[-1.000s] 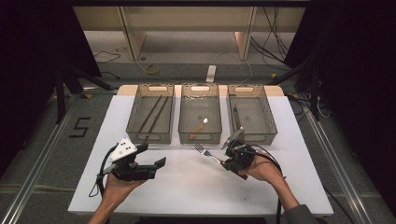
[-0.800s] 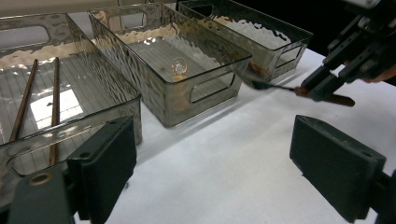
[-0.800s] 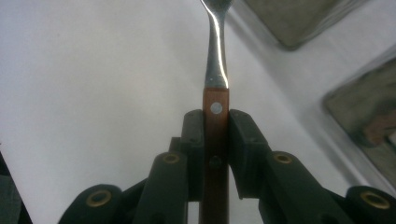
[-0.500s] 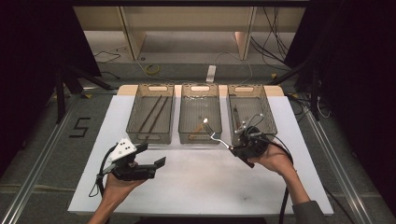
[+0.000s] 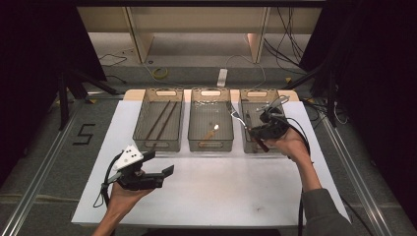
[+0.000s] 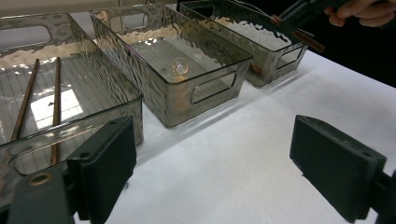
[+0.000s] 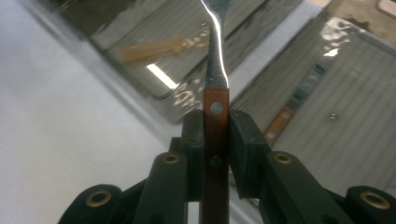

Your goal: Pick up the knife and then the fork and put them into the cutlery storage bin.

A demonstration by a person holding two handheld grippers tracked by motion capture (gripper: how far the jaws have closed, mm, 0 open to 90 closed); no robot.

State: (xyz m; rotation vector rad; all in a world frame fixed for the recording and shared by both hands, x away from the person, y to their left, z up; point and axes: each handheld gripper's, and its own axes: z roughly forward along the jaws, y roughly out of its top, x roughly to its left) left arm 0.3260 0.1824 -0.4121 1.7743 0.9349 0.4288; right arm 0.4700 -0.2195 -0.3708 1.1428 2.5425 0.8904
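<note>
Currently, left to right across white table [image 5: 211,196]. Left gripper [image 5: 164,174] held low over near-left part of table, short of left bin [image 5: 158,124]; jaws wide apart, nothing between pads, bare table surface visible in gap in left gripper view [image 6: 210,182]. Left hand [image 5: 120,196] under gripper body, cable looping off near left edge.

Three clear bins in row along far edge of table. Left bin: two brown chopsticks [image 5: 162,119] lying lengthwise on floor, roughly parallel, seen also in left gripper view [image 6: 56,109]. Middle bin [image 5: 211,120]: one small pale item [image 5: 212,132] on floor toward near end, bright glint on it; kind not resolvable. Right bin [image 5: 255,118]: dark-handled utensil [image 5: 248,120] lying lengthwise on floor; wooden riveted handle of one such piece visible through bin wall in right gripper view [image 7: 280,123].

Right gripper [image 5: 255,132] above near part of right bin, close to far-right corner of table, right hand [image 5: 290,142] behind it. Jaws narrow, clamped on fork [image 5: 246,125] by brown riveted handle [image 7: 215,135]; pads pressing both sides of handle, metal neck rising straight out between them. Fork off table, tilted, tines [image 5: 235,115] pointing toward far left, over wall between middle and right bins. Handle end protruding below gripper toward near edge of bin. Tines themselves cut off at top of right gripper view.
</note>
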